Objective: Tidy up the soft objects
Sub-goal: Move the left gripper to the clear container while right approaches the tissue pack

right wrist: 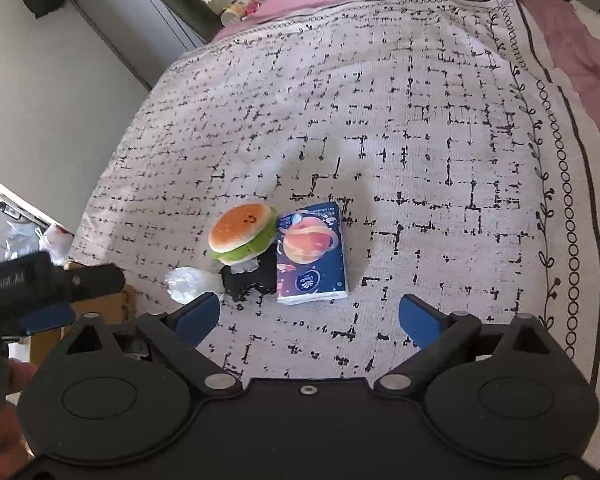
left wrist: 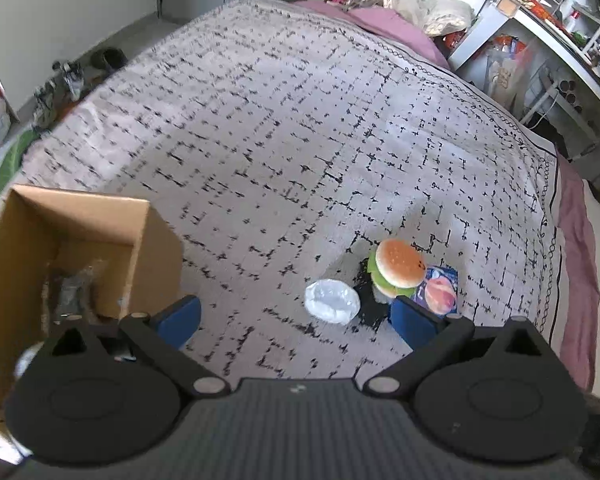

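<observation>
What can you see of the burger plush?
The burger plush is a soft toy: orange-brown bun top with a small dark face mark, a green lettuce layer, a pale bottom bun. It sits tilted on the patterned bedspread, resting on a black item, right beside the blue tissue pack. No gripper touches it.

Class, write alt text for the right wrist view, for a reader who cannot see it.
The open right gripper hovers over a patterned bedspread, empty, facing a plush hamburger, a dark blue tissue pack, a small black object and a crumpled clear plastic piece. The left gripper shows at left.
</observation>
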The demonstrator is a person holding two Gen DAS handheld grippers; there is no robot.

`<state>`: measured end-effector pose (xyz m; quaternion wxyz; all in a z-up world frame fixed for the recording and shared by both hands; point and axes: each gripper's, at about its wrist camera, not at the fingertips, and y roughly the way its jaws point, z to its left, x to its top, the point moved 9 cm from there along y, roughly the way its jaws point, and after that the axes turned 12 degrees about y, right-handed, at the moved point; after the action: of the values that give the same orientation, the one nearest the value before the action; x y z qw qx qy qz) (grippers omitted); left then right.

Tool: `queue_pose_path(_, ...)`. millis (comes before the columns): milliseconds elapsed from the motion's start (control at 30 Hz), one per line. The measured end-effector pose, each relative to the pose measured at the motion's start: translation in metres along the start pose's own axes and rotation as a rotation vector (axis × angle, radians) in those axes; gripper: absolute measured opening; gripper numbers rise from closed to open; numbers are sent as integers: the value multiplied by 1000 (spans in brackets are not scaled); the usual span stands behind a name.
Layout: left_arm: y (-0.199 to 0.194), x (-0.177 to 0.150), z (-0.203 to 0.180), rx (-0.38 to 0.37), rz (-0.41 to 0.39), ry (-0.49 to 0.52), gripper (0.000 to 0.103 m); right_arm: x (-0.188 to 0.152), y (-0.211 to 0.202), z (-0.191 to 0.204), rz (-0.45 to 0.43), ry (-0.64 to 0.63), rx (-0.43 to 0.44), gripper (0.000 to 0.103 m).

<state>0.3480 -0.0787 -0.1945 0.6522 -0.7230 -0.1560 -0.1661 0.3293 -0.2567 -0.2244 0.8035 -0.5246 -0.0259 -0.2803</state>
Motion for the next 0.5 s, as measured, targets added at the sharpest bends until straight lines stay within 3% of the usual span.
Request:
queue_pose_path(133, 20, 4, -4, -8, 11, -3, 99, 4, 13, -4, 3, -1, -16, 93)
queue_pose_path(500, 70, 1, -3, -53, 103, -72, 77, 8, 42, -4, 26, -47, -42, 89)
